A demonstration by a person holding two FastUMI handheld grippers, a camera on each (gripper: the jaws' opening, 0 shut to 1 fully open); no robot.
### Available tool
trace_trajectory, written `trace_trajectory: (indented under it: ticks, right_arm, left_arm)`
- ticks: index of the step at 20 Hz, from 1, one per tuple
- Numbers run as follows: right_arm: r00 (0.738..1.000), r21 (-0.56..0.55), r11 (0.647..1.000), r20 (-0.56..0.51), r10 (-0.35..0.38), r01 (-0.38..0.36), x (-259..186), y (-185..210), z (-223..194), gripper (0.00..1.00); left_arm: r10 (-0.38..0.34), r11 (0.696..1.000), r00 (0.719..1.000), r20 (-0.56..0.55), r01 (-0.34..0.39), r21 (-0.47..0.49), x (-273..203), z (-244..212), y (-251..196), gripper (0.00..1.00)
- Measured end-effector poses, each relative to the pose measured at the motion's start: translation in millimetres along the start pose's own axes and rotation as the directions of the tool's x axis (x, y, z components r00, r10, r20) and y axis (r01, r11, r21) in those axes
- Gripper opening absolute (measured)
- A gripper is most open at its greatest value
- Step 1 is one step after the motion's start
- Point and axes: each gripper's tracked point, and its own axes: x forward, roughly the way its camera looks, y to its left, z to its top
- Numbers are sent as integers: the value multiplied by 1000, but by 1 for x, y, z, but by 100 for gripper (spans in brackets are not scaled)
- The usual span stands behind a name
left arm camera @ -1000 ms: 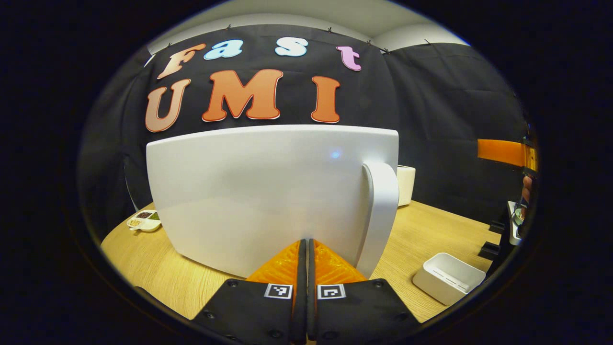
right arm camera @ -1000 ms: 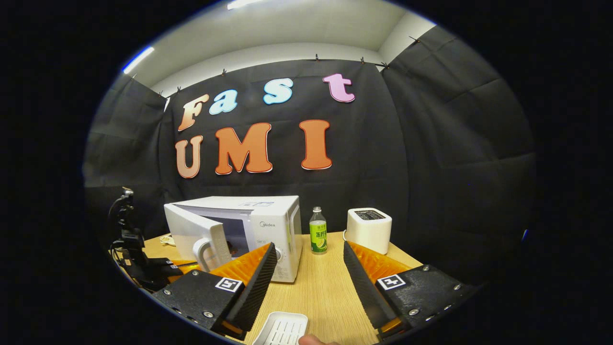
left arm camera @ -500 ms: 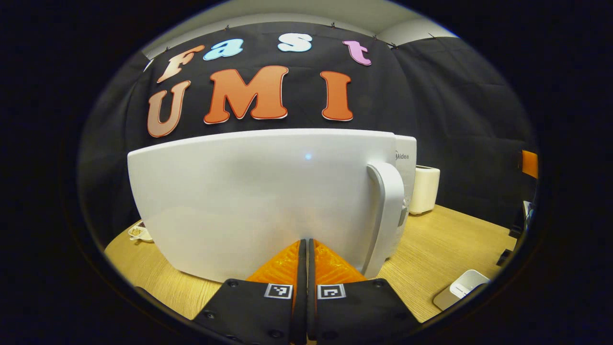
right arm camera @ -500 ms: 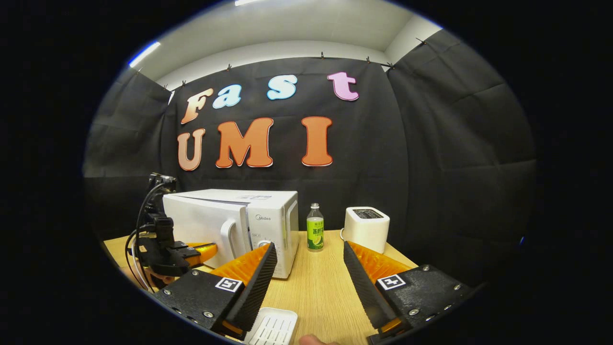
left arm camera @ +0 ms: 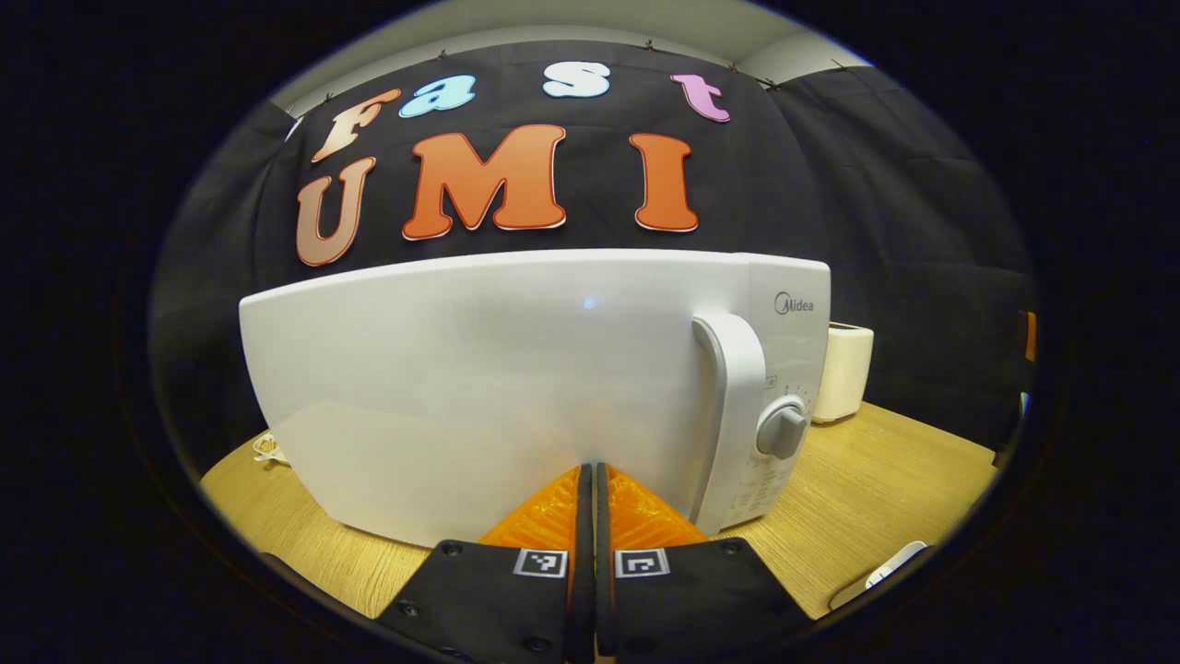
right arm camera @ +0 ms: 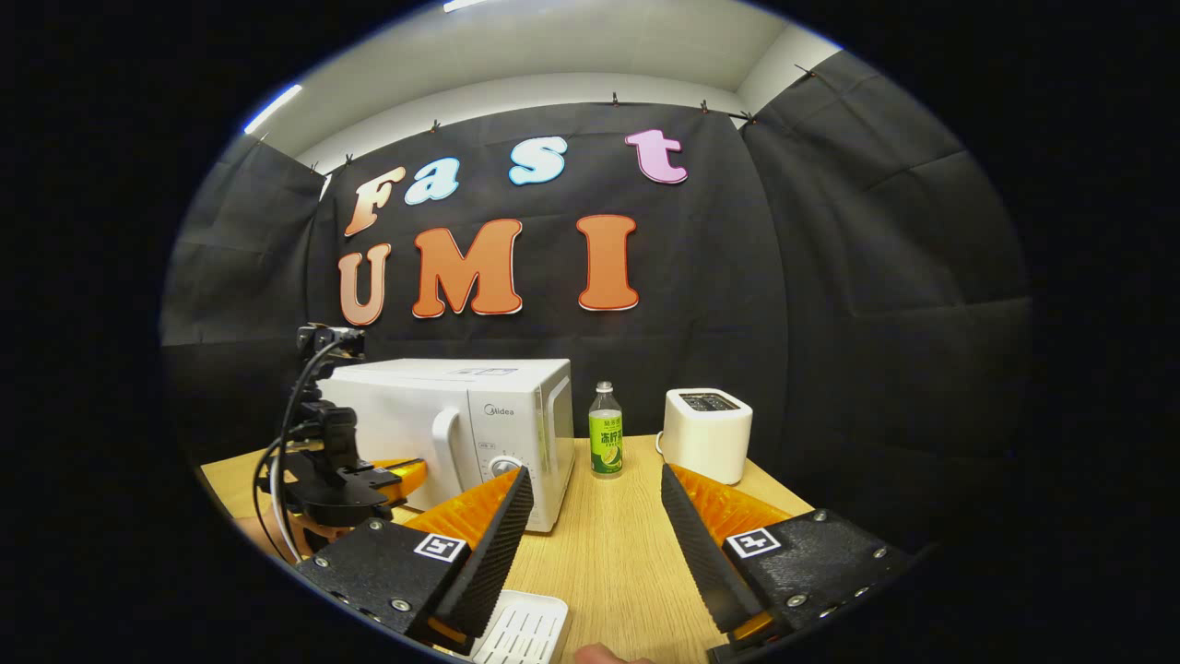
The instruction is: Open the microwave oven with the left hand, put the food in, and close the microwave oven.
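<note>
The microwave oven [left arm camera: 516, 387] stood on the desk [right arm camera: 618, 535] with its door flush shut, so the task looked all but finished. The left gripper [left arm camera: 587, 480], fingers clenched together on nothing, pressed its tips against the door; the right gripper [right arm camera: 597, 516] hung released. Whether the food lay inside could not be told.

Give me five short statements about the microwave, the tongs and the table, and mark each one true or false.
1. The microwave door is shut flush against its front. True.
2. The left tongs are spread wide open. False: their fingers are pressed together, tips against the door.
3. The right tongs are open with nothing between them. True.
4. The green-labelled bottle stands on top of the microwave. False: it stands on the table between the microwave and the toaster.
5. The left tongs grip the door handle. False: they push on the door panel left of the handle.
</note>
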Motion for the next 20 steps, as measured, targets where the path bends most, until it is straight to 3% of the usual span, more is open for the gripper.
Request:
trace_trajectory:
  ticks: [3,8,15,16,17,20]
  right_arm:
    - [1000,-7,1000,-2,-2,2,-2,2,2,87]
    - [999,-9,1000,35,0,1,-12,8,22,87]
    - [996,-8,1000,86,26,-25,-23,26,71,87]
    - [994,-18,999,107,35,-33,-25,30,82,87]
    - [992,-29,999,125,35,-32,-27,31,92,87]
    - [988,-53,998,151,27,-19,-28,33,119,87]
  left_arm:
    - [-14,1000,1000,-6,14,25,0,0,-5,8]
    - [22,999,998,56,-24,23,-45,39,17,8]
    - [70,998,982,175,-68,-16,-138,134,75,12]
    - [83,997,976,199,-81,-19,-155,150,87,8]
    - [94,996,972,216,-93,-16,-169,165,99,23]
    - [157,985,956,247,-168,24,-213,195,133,37]
